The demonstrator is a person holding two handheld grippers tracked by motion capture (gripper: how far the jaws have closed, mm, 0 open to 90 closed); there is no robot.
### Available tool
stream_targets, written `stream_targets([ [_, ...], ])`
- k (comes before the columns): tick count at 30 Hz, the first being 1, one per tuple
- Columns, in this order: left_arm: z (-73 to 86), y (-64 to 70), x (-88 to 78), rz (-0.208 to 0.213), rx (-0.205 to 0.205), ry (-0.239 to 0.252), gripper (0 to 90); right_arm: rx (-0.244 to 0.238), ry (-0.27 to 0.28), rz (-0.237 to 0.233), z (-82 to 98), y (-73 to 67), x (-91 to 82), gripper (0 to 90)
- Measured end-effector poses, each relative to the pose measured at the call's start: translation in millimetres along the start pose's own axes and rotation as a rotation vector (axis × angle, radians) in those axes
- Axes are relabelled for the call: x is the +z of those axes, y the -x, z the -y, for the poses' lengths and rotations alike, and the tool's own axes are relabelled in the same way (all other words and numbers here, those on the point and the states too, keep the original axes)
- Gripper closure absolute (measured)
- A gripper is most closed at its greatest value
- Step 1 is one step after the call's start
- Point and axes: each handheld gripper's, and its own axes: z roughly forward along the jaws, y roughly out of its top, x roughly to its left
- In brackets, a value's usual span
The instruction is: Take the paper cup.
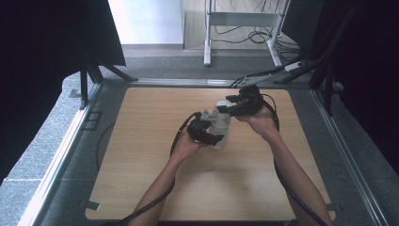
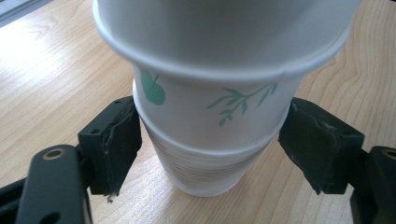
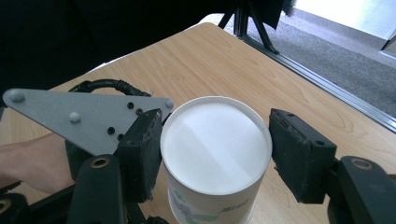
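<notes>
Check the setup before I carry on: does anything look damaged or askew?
The rubber pad on the left gripper looks frayed along its edge, with a shred hanging below it. The stacked cups stand upright on the table, and nothing has spilled.

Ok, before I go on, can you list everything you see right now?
paper cups: one nested stack, at least two, white with green leaf print, table centre
table: one, light wood, under the cups
floor: grey carpet, around the table
screens: black, on both sides
desk frame: one, white, far back
cables: several, black, under the desk frame
left gripper: black, jaws closed on the lower cups
right gripper: black, jaws closed on the stack's top
forearms: two, from the bottom edge
</notes>
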Motion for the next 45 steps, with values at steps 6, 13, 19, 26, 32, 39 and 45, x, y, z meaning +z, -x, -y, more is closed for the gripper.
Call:
stream_targets([
  [6, 0.0, 0.1, 0.1, 0.002, -0.003, -0.002, 20.4, 0.009, 0.002, -0.003, -3.9, 1.3, -3.8, 37.1],
  [13, 0.9, -1.0, -3.0, 0.015, -0.015, 0.009, 12.8, 0.002, 0.01, 0.003, -9.7, -0.6, -9.0, 37.2],
  [19, 1.0, -0.6, -9.2, 0.03, -0.027, 0.02, 8.1, -0.003, 0.015, 0.005, -14.8, -2.5, -14.5, 37.2],
  [26, 0.0, 1.5, -15.5, 0.053, -0.028, 0.033, 1.5, -0.014, 0.019, 0.0, -21.9, -6.6, -23.4, 37.3],
  [32, 0.4, 4.7, -20.0, 0.078, -0.022, 0.036, 0.0, -0.021, 0.024, -0.001, -26.5, -8.7, -32.6, 37.3],
  [39, 2.1, 7.4, -25.5, 0.081, -0.017, 0.032, 0.0, -0.031, 0.033, -0.011, -32.3, -12.5, -44.8, 37.3],
  [45, 5.1, 8.9, -31.4, 0.081, -0.014, 0.037, 0.0, -0.047, 0.036, -0.02, -36.2, -18.8, -56.3, 37.3],
])
